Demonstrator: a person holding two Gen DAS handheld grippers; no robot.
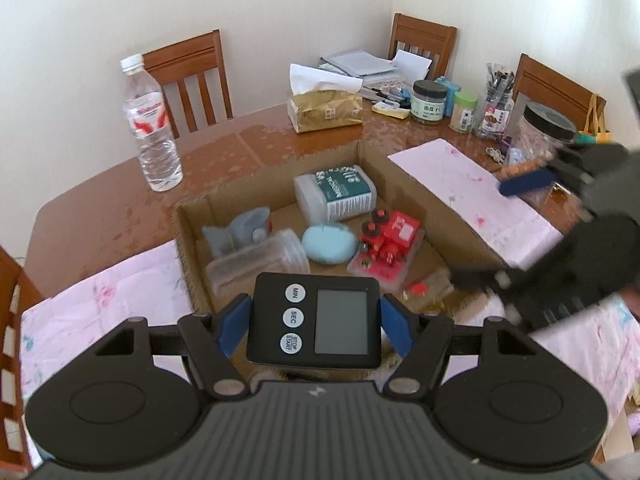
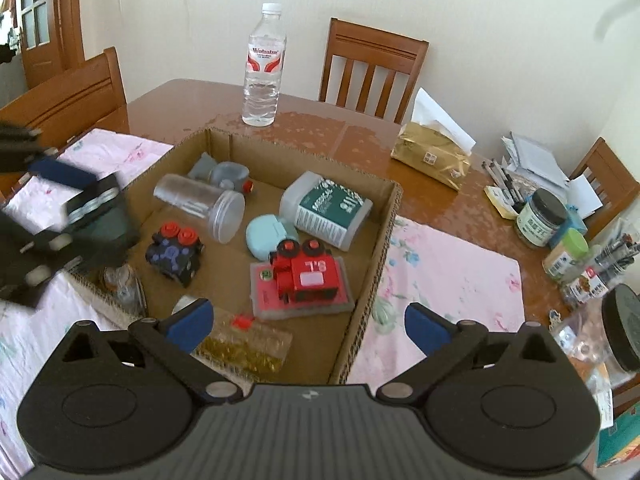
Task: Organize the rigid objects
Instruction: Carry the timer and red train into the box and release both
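Observation:
My left gripper (image 1: 314, 324) is shut on a black digital timer (image 1: 314, 320) and holds it above the near edge of an open cardboard box (image 1: 192, 248). The box (image 2: 384, 220) holds a red toy train (image 2: 306, 272), a dark toy (image 2: 176, 254), a clear jar (image 2: 200, 204), a light blue case (image 2: 266, 236), a green-labelled container (image 2: 326, 208) and a grey toy (image 2: 222, 172). My right gripper (image 2: 306, 326) is open and empty above the box's near right corner. The left gripper with the timer (image 2: 98, 212) shows blurred at the left of the right wrist view.
The box sits on a brown wooden table (image 1: 100, 208) with pink floral cloths (image 2: 448, 276) on both sides. A water bottle (image 2: 262, 68), a gold tissue pack (image 2: 434, 156), jars (image 2: 542, 216) and pens stand at the back. Wooden chairs (image 2: 370, 68) surround the table.

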